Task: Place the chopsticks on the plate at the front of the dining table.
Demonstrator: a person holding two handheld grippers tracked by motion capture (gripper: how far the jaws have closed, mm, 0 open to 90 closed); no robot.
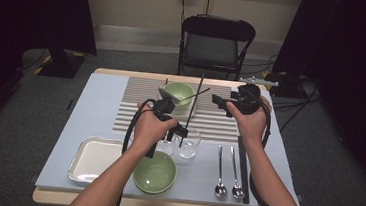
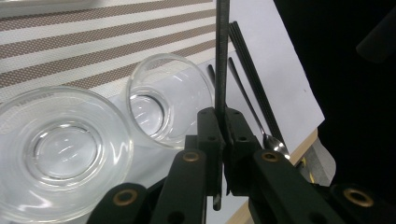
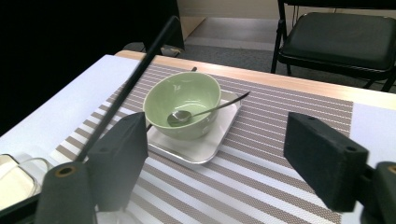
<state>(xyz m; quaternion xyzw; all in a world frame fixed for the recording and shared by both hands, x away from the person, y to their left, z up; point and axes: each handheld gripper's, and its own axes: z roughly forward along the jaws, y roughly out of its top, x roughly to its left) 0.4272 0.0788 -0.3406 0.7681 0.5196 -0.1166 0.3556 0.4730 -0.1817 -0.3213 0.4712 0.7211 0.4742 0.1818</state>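
Black chopstick (image 2: 221,56) pinched in L claw (image 2: 223,140), maybe upright

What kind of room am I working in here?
Likely a recording studio or lab set up for table-setting: black curtains on both sides, a lone folding chair, and a table laid with a striped placemat.

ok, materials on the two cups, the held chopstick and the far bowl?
Cups: clear glass by the look, see-through with bright rim glints. Chopstick clamped in the left gripper: dark, matte; plastic or lacquered wood, can't tell. Far bowl: glossy pale green, likely glazed ceramic or melamine.
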